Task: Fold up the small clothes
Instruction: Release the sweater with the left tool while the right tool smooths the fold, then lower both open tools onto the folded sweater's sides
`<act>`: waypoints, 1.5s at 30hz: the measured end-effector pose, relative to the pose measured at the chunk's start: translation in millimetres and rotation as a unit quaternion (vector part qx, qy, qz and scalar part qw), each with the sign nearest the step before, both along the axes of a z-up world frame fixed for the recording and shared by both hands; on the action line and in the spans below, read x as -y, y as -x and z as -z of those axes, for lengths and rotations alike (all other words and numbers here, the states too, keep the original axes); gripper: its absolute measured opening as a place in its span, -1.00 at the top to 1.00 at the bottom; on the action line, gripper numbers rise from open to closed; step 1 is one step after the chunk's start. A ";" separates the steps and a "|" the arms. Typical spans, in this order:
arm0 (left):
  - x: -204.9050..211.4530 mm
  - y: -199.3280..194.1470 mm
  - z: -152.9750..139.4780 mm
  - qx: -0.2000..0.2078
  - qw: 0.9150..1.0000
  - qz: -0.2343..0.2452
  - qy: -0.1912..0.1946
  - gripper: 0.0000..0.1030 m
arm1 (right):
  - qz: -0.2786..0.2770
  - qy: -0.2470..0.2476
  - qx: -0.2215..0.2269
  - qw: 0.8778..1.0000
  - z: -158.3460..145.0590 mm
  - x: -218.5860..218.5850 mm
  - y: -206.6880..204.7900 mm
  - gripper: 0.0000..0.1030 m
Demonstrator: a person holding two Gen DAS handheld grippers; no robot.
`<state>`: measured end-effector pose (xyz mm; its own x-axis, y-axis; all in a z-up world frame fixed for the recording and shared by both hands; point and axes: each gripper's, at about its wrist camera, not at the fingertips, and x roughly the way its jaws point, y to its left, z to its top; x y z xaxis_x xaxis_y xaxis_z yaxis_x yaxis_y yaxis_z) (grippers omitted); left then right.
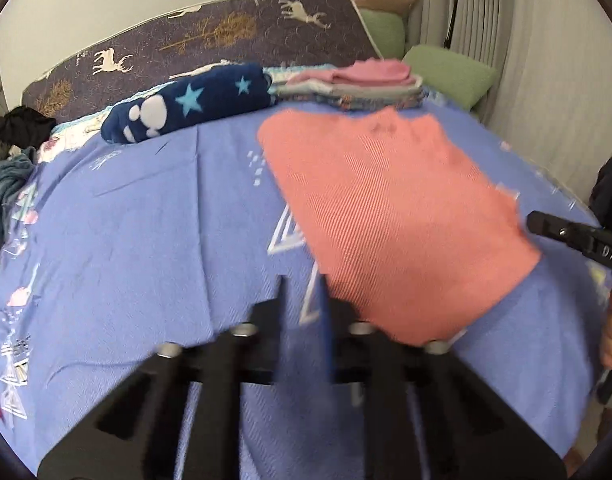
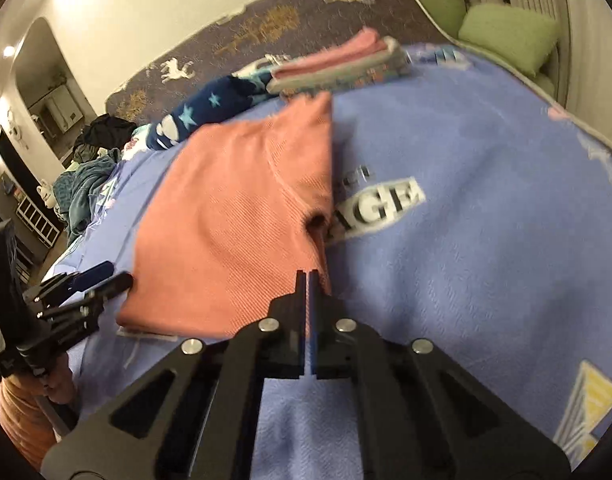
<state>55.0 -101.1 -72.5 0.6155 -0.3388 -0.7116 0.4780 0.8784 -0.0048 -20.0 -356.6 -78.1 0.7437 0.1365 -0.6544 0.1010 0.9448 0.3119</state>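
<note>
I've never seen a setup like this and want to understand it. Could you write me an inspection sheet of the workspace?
Surface: blue bedspread, printed.
Job's things: salmon garment lying flat; folded stack behind it.
Clutter: navy star blanket; dark clothes heap.
Grippers: left gripper shut, empty; right gripper shut at the garment's near edge, grip unclear.
Cables: nothing seen.
Surroundings: deer-print mattress, green cushions, curtain.

A salmon-pink ribbed garment lies flat on the blue bedspread, apparently folded lengthwise, though blur hides detail. A stack of folded small clothes sits just beyond it.
</note>
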 end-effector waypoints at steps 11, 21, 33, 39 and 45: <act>48.0 -25.9 1.3 -0.002 1.000 0.025 0.004 0.85 | -0.053 0.034 0.022 0.998 -24.3 -17.6 -60.2 0.89; 53.4 -26.3 15.1 0.009 0.999 0.036 -0.017 0.84 | -0.045 0.039 -0.044 0.997 23.9 -6.1 -83.1 0.97; 47.6 -33.5 18.8 -0.018 0.999 0.035 0.010 0.83 | -0.050 0.084 -0.037 0.995 22.3 -18.0 -83.2 0.97; 39.7 -36.5 17.6 -0.030 0.998 0.028 0.039 0.83 | -0.040 0.093 -0.032 0.994 22.0 -19.7 -80.6 0.97; 31.0 -30.8 -13.0 0.039 0.999 0.013 0.018 0.68 | -0.028 0.127 0.014 0.991 -8.5 -25.4 -63.4 0.97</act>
<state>85.8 -132.1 -59.5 0.6590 -0.3790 -0.6497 0.5001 0.8660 0.0020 43.5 -331.2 -69.7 0.7586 0.0118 -0.6515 0.0406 0.9970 0.0654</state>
